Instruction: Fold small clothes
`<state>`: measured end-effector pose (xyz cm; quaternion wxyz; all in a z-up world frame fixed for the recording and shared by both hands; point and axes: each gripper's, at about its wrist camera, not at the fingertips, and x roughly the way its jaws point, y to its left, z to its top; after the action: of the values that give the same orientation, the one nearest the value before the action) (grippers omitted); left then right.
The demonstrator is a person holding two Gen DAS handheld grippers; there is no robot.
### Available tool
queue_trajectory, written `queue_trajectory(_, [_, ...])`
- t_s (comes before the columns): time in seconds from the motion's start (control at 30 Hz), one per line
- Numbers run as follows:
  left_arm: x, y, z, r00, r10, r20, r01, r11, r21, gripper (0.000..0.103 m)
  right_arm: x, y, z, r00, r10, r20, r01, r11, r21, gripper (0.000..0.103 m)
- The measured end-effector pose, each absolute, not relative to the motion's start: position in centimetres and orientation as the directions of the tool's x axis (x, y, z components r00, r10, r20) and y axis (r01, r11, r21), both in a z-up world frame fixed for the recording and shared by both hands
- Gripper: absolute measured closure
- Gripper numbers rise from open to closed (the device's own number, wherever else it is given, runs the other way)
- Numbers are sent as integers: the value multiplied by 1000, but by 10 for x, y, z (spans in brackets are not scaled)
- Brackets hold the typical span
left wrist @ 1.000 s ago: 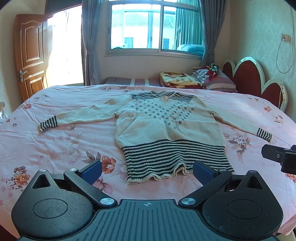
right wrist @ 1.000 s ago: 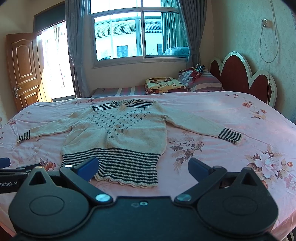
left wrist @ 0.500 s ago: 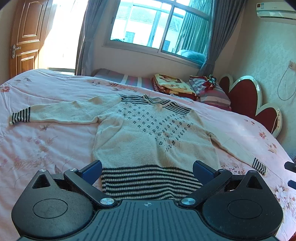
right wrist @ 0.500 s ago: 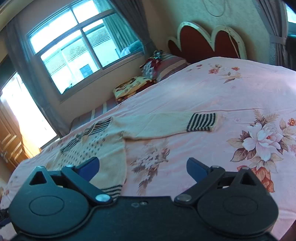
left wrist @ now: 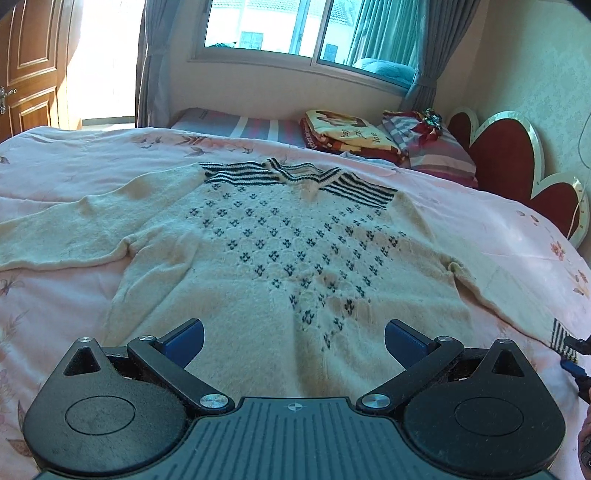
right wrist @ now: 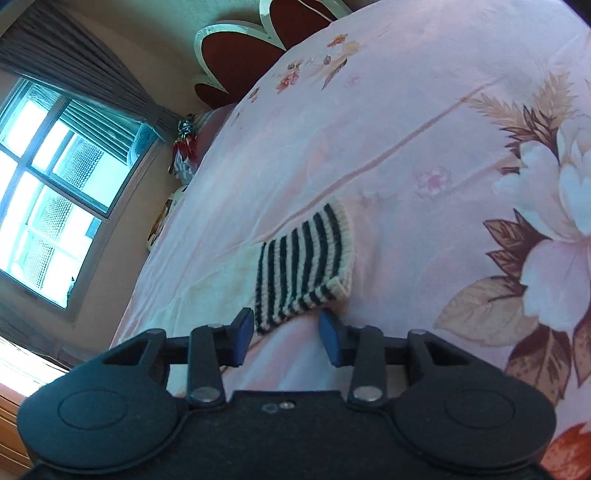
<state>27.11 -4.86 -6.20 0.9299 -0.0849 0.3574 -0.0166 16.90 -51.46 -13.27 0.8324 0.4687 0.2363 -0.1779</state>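
Note:
A cream knitted sweater [left wrist: 280, 266] with black-striped collar and dark dot pattern lies flat, front up, on the pink floral bed cover [left wrist: 74, 162]. My left gripper [left wrist: 293, 338] is open and empty, hovering over the sweater's lower body. Its left sleeve [left wrist: 66, 236] stretches out to the left. My right gripper [right wrist: 284, 336] is partly closed, its jaws straddling the near edge of the striped cuff [right wrist: 303, 266] of the right sleeve, with a gap still between pads and cloth. The right gripper's tip also shows at the left wrist view's right edge [left wrist: 574, 354].
A red scalloped headboard [left wrist: 517, 166] stands at the right. Folded blankets [left wrist: 343, 133] and a striped pillow [left wrist: 432, 151] lie at the bed's far side under a window [left wrist: 295, 29]. A wooden door [left wrist: 26, 66] is at far left.
My left gripper has moved forward over the sweater's body. My right gripper has swung right and down to the right sleeve's striped cuff, and its jaws have narrowed around it.

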Motion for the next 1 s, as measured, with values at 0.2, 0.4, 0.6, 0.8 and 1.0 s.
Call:
queue_trajectory(0.2, [324, -51, -70, 723, -42, -689, -91, 984, -155, 0, 180, -517, -132, 814, -112, -569, 545, 484, 684, 88])
queue_trajectory(0.4, [343, -35, -80, 685, 3, -729, -126, 985, -115, 0, 234, -484, -100, 845, -88, -527, 416, 728, 546, 96])
queue_trajectory(0.6, [345, 0, -84, 675, 0, -738, -175, 971, -160, 0, 301, -395, -76, 874, 142, -465, 117, 867, 484, 96])
queue_trajectory(0.8, [345, 34, -76, 698, -29, -715, -217, 944, -250, 0, 332, -288, -77, 786, 383, -485, -144, 877, 459, 96])
queue_trajectory(1.0, [356, 45, -77, 711, -113, -694, -195, 917, -349, 1, 327, -228, -92, 715, 411, -565, -248, 905, 344, 84])
